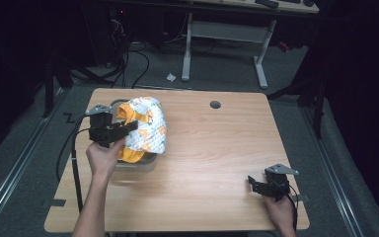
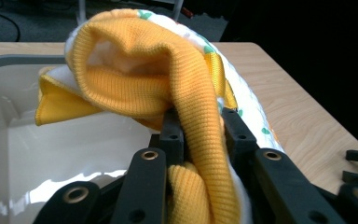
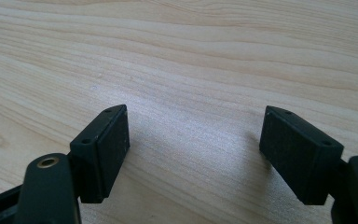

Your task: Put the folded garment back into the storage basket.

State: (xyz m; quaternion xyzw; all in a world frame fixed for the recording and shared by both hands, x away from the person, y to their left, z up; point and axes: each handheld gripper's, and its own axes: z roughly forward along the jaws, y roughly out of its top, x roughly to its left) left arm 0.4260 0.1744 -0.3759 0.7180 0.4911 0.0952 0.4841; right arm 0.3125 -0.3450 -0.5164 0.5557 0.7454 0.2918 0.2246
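A small garment (image 1: 147,127), white with orange and green print and orange ribbed trim, hangs bunched over a grey bin (image 1: 137,165) at the table's left. My left gripper (image 1: 131,125) is shut on its orange ribbed edge (image 2: 200,126), which runs up between the two jaws in the left gripper view. The bin's pale inside (image 2: 51,149) lies below the cloth. My right gripper (image 1: 252,183) rests low at the table's front right, open, with bare wood between its fingertips (image 3: 103,140).
The wooden table (image 1: 212,148) has a round cable hole (image 1: 215,104) near its far edge. Beyond it stand a white desk frame (image 1: 224,37) and cables on the grey floor. A scrap of paper (image 1: 170,77) lies on the floor.
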